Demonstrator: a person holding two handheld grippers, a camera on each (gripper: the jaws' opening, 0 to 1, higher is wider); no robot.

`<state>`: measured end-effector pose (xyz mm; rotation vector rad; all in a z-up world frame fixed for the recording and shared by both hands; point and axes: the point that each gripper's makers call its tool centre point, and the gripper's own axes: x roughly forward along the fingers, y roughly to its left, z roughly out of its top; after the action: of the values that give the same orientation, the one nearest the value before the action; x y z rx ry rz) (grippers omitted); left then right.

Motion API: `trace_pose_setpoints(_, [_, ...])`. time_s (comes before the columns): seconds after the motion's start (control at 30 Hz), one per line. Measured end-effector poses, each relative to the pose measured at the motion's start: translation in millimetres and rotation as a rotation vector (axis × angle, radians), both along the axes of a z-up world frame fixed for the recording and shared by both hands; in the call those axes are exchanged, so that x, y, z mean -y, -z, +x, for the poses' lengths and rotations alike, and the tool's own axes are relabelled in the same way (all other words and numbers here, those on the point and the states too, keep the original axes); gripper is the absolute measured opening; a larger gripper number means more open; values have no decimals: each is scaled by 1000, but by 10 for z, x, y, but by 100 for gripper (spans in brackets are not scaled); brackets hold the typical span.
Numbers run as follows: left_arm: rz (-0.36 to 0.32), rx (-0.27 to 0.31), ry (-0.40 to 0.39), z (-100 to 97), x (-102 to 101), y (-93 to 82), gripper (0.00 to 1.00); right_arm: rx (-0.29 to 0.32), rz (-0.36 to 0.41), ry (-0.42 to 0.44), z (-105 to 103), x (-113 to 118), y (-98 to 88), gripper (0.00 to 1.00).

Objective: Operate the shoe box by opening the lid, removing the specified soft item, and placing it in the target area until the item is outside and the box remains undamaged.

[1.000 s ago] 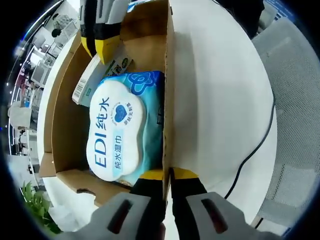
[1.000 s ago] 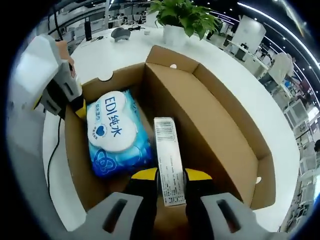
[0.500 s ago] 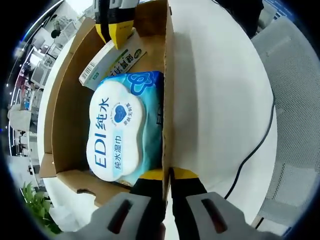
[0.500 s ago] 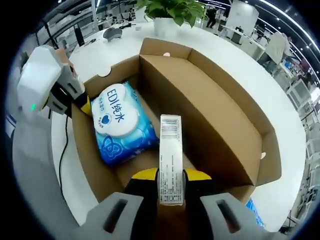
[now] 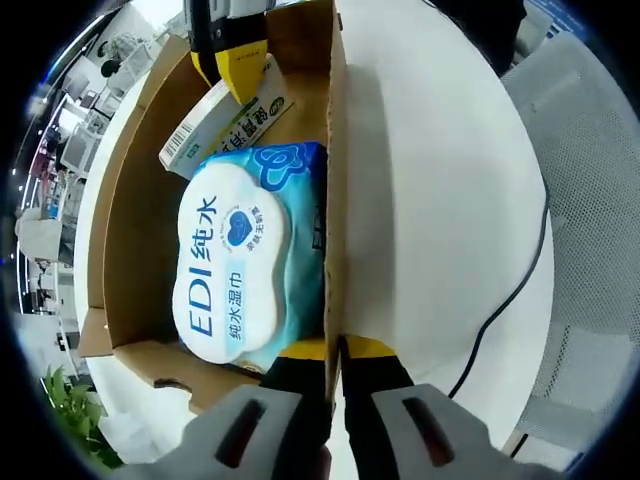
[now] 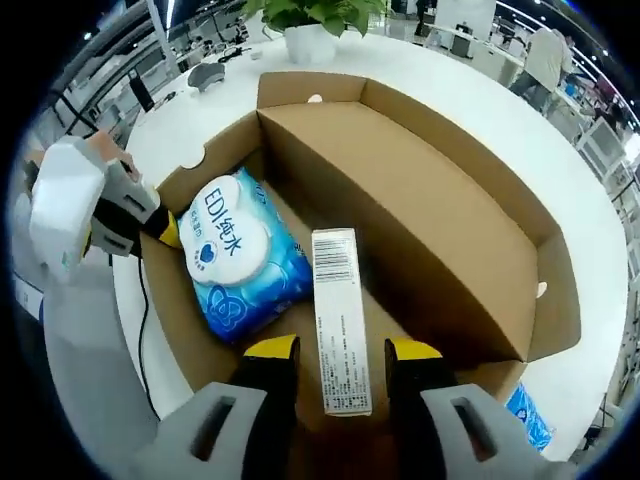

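An open cardboard shoe box [image 5: 335, 150] stands on the white table. Inside lies a blue-and-white pack of wet wipes [image 5: 235, 265] marked EDI. My left gripper [image 5: 335, 350] is shut on the box's side wall, right beside the pack. In the right gripper view the same pack [image 6: 235, 255] lies on the box [image 6: 400, 190] floor, with a slim white carton [image 6: 340, 320] next to it. My right gripper [image 6: 342, 350] is open, its yellow tips standing apart on either side of the carton's near end. The left gripper [image 6: 165, 228] clamps the wall at the left.
The white table [image 5: 430, 180] spreads out around the box, with a black cable [image 5: 510, 290] across it and a mesh chair [image 5: 590, 200] beyond its edge. A potted plant [image 6: 300, 30] stands behind the box. A blue packet [image 6: 525, 410] lies outside the box's near corner.
My right gripper's jaws have parted and let go of the slim carton, which they held shut half a second ago. The left gripper has kept its hold on the wall.
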<state>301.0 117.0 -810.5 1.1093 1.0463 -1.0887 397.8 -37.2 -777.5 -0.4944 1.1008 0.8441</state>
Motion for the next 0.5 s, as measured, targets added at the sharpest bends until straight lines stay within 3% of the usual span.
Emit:
trace_pose_setpoints(0.13, [-1, 2, -4, 3, -3, 0, 2, -11, -19, -7, 52, -47, 110, 34])
trace_pose_setpoints(0.33, [-1, 1, -4, 2, -7, -6, 2, -49, -74, -17, -52, -77, 275, 32])
trace_pose_setpoints(0.5, [-2, 4, -7, 7, -8, -3, 2, -34, -92, -43, -132, -138, 278, 30])
